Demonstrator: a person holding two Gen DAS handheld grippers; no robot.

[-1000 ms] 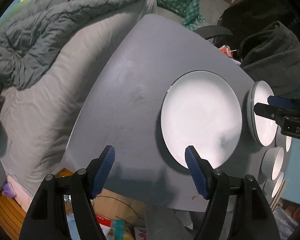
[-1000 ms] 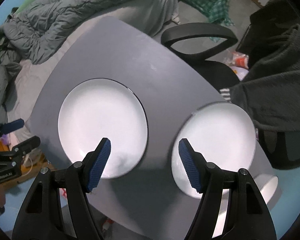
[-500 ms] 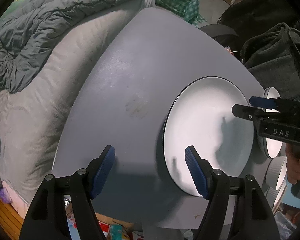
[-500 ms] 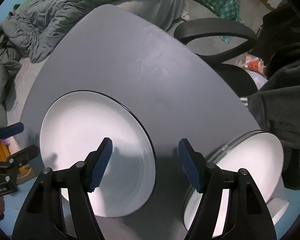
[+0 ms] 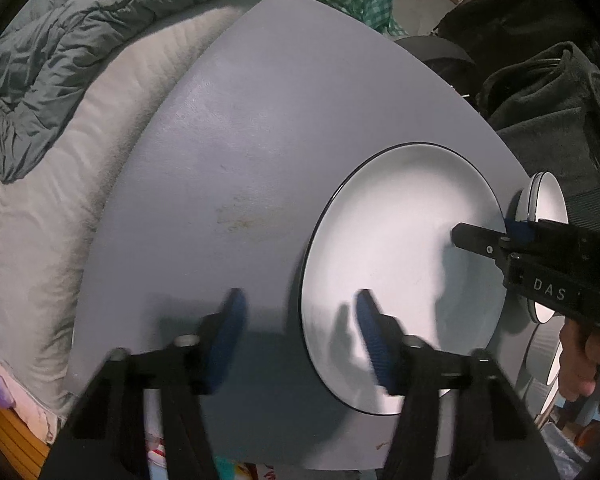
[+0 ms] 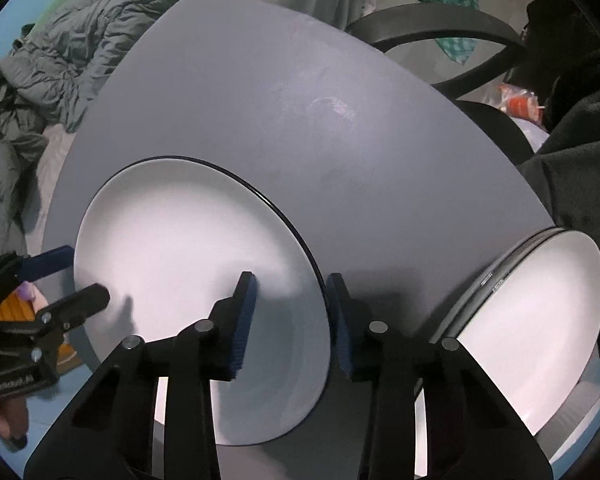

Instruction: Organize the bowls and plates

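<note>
A large white plate (image 5: pixel 400 248) with a dark rim lies on the grey table (image 5: pixel 260 140); it also shows in the right wrist view (image 6: pixel 180 248). My right gripper (image 6: pixel 290 320) straddles the plate's right rim, one finger over it and one outside, jaws still apart. My left gripper (image 5: pixel 298 336) is open at the plate's left rim, one finger over the plate, the other over bare table. A second white plate (image 6: pixel 532 332) sits on a stack at the right; in the left wrist view (image 5: pixel 548 208) it shows past the first plate.
A bed with a grey duvet (image 5: pixel 60 60) lies left of the table. A black office chair (image 6: pixel 440 32) and dark clothes (image 5: pixel 548 100) stand behind the table. Small white bowls (image 5: pixel 552 364) sit at the table's right edge.
Both grippers have moved in toward the large plate. The right gripper's jaws have narrowed around its rim. The left gripper has narrowed a little and is blurred from motion.
</note>
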